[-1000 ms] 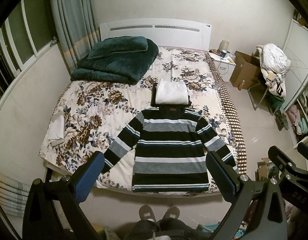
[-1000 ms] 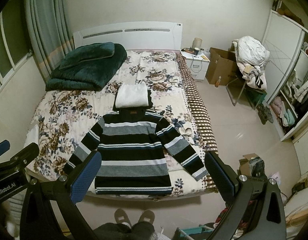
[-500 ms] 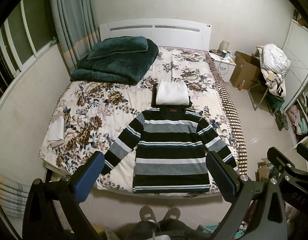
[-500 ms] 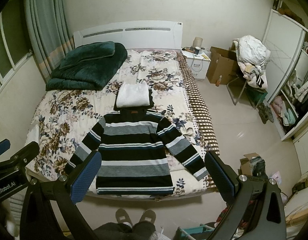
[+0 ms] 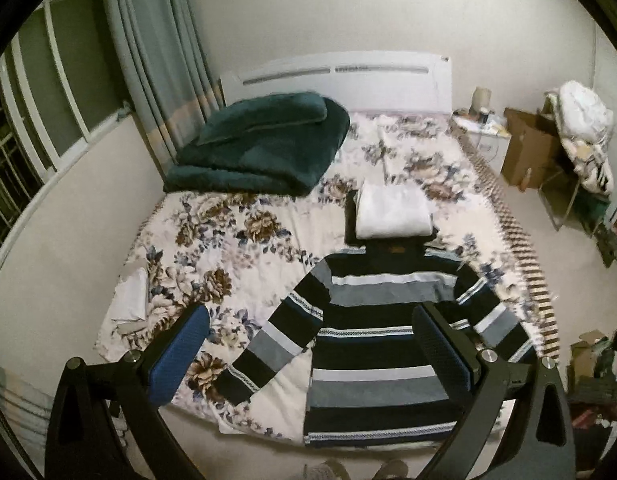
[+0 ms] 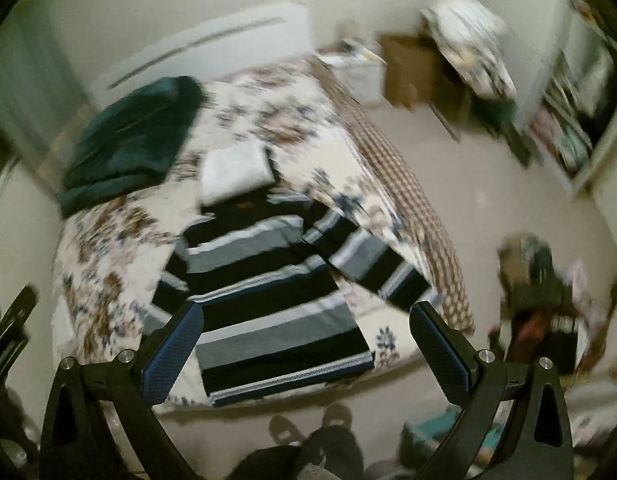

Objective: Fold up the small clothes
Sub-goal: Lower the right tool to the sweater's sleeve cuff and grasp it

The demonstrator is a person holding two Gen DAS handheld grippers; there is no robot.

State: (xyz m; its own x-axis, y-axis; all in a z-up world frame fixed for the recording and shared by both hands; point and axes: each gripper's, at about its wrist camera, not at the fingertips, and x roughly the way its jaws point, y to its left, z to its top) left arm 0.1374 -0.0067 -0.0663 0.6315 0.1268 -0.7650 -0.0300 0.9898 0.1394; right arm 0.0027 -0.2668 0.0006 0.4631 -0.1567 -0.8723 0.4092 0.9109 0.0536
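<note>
A black, grey and white striped sweater [image 5: 372, 344] lies flat, sleeves spread, at the foot of the floral bed [image 5: 236, 240]. It also shows in the blurred right wrist view [image 6: 268, 292]. My left gripper [image 5: 308, 354] is open and empty, held above the sweater's left sleeve and body. My right gripper [image 6: 304, 354] is open and empty above the sweater's hem and right sleeve. A folded white garment [image 5: 392, 212] lies just beyond the collar, on something dark.
A folded dark green blanket [image 5: 260, 148] sits at the head of the bed on the left. A small white cloth [image 5: 130, 296] lies at the bed's left edge. A nightstand [image 5: 480, 136], cardboard box [image 5: 524, 152] and clothes-piled chair [image 5: 584, 140] stand on the right.
Both grippers have moved forward and down toward the bed, so the sweater looks larger. The right view has tilted and swung, and is motion-blurred. Both grippers stay open.
</note>
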